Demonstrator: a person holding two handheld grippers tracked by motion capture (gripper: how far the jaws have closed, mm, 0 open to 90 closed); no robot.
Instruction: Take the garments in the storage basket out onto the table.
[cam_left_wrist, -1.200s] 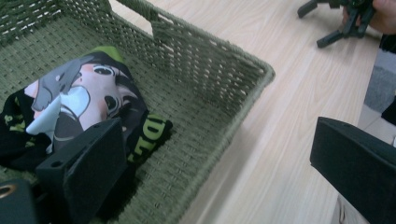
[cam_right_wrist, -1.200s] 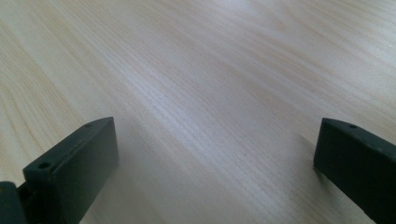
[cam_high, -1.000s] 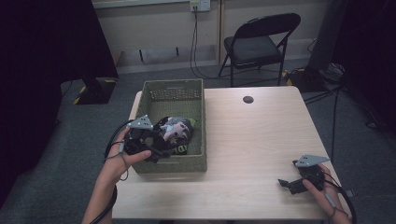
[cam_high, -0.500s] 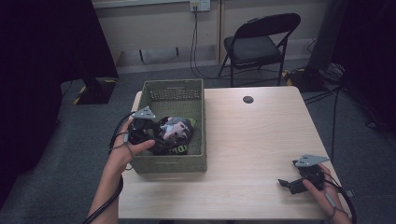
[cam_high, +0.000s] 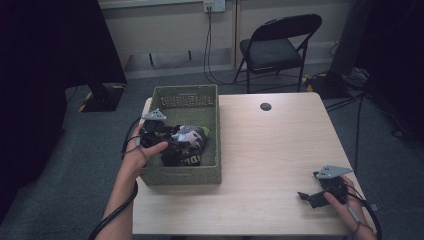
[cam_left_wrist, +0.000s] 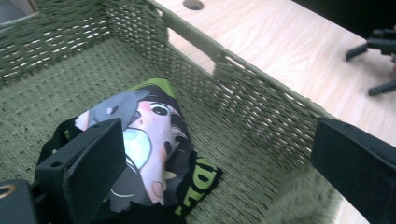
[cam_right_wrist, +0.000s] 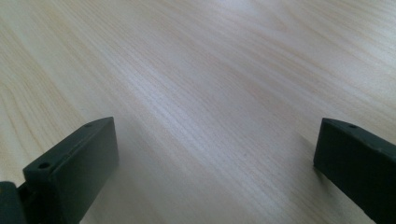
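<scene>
- Cloth: printed black fabric with a cartoon face and green lettering, bunched on the floor of the basket, toward its near end. It lies loose, with no jaw touching it in the left gripper view.
- Basket: green woven, open-topped, on the left part of the counter. Its side wall stands between the cloth and the bare wood.
- Left gripper: you hold it inside the basket, over the cloth. Jaws wide apart, one just above the bundle's left edge, the other out by the basket wall.
- Right gripper: resting low at the counter's near right corner, well apart from the basket. Jaws wide apart over bare wood, nothing between them.
- Step in hand, as judged: taking hold of the cloth with your left gripper.
- To do it well: lower until both jaws straddle a raised fold, not flat fabric. Keep the far jaw clear of the weave. Close fully, then lift straight up so the cloth clears the rim.
</scene>
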